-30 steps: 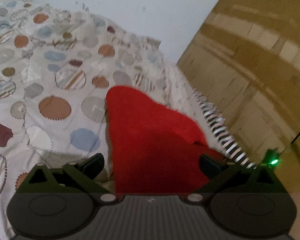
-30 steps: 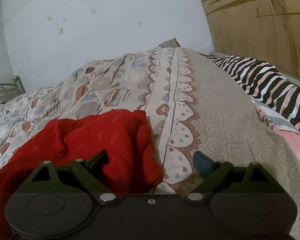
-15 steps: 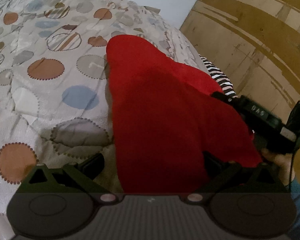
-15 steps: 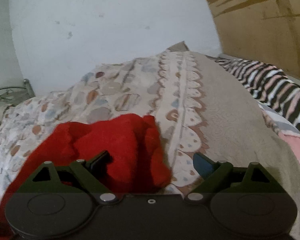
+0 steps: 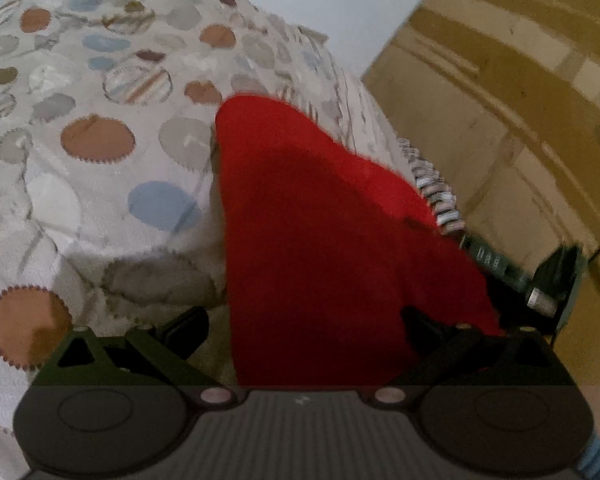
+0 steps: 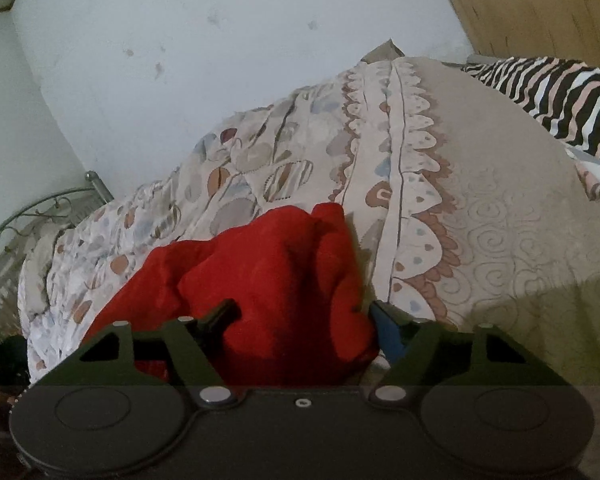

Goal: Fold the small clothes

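One red garment (image 5: 324,240), two hand-held grippers (image 5: 300,328) (image 6: 300,316).

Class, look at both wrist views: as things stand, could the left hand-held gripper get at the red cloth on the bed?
Probably yes. The left hand-held gripper stands open with the red cloth already between its fingers, and nothing lies between them. The right hand-held gripper straddles another part of the cloth.

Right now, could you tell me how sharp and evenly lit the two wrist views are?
Left wrist: soft motion blur, red garment shadowed in its middle, fisheye bending the wooden wall. Right wrist: sharper, quilt evenly lit, dim near the gripper.
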Demonstrator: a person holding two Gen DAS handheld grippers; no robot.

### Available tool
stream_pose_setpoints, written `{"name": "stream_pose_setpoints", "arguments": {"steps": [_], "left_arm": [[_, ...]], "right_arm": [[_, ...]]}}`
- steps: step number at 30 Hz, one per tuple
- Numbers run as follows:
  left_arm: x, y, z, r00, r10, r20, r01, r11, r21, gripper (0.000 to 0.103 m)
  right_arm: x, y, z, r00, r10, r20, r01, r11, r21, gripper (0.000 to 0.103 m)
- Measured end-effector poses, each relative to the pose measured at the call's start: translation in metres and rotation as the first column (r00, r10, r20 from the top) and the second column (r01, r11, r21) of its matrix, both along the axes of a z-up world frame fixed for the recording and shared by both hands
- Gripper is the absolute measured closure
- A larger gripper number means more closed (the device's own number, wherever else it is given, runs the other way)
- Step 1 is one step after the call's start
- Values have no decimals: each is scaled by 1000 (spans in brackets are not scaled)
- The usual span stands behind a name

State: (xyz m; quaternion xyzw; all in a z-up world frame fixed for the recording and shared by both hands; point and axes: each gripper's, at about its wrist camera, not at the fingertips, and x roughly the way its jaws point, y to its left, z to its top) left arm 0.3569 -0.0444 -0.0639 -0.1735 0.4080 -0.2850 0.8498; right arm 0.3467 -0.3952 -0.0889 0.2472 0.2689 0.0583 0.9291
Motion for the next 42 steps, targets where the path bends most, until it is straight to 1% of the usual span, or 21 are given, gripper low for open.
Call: {"name": "stream_pose_setpoints", "arguments": {"steps": [3, 5, 8, 10, 14, 19, 25, 32, 37, 42], "left_arm": [[1, 1, 12, 998, 21, 61, -21, 1000, -13, 1], [5, -3, 18, 997, 14, 82, -15, 1000, 10, 1], [14, -12, 16, 999, -5, 50, 0, 996, 84, 0], [16, -15, 12, 999, -16, 32, 13, 996, 94, 0], [16, -14, 7, 1000, -15, 12, 13, 996, 91, 0], [16, -14, 6, 1000, -18, 11, 17, 995, 96, 0], [16, -14, 2, 1000, -21, -7, 21, 997, 80, 0], [18, -14, -3, 1000, -26, -18, 27, 998, 65, 0], [18, -12, -7, 999, -23, -27, 24, 999, 46, 0], [18, -13, -9, 999, -29, -26, 30, 999, 45, 0]], "right_arm": [[-1, 0, -2, 1000, -2, 7, 2, 1000, -3, 30], [-2, 0, -4, 1000, -3, 14, 3, 1000, 0, 30], [-3, -1, -5, 1000, -6, 18, 6, 1000, 4, 30], [-3, -1, -5, 1000, -7, 19, 7, 1000, 3, 30], [-3, -1, -5, 1000, -7, 19, 7, 1000, 5, 30], [-3, 0, -5, 1000, -8, 20, 8, 1000, 3, 30], [-4, 0, -4, 1000, -8, 25, 8, 1000, 0, 30], [-5, 4, -1, 1000, -7, 29, 8, 999, -31, 32], [-4, 5, -1, 999, -7, 32, 8, 1000, -28, 31], [-4, 4, -2, 999, -7, 35, 8, 1000, -23, 31]]}}
